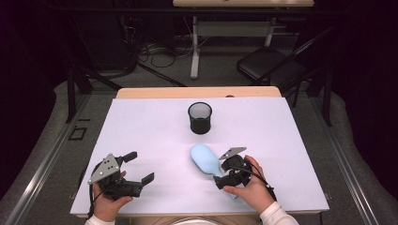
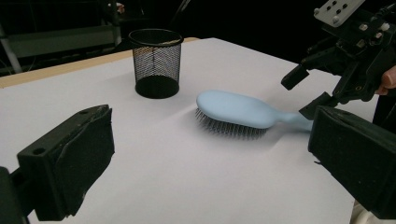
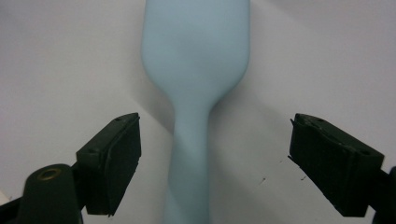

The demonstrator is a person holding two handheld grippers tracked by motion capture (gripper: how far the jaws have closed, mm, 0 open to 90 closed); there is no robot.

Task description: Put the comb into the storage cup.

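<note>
Right gripper poised over a hairbrush handle

The table (image 1: 141, 122) lies bare around the spread left gripper (image 1: 139, 168); the cup (image 1: 200, 117) stands well beyond the right gripper (image 3: 215, 154), whose spread jaws straddle the hairbrush (image 3: 194, 93) handle without touching.

Legible text, labels, brands, numbers, signs: none in any view; the light blue hairbrush (image 2: 243, 112), black mesh cup (image 2: 155, 63) and white table cover (image 1: 141, 126) carry no marking that can be read
</note>
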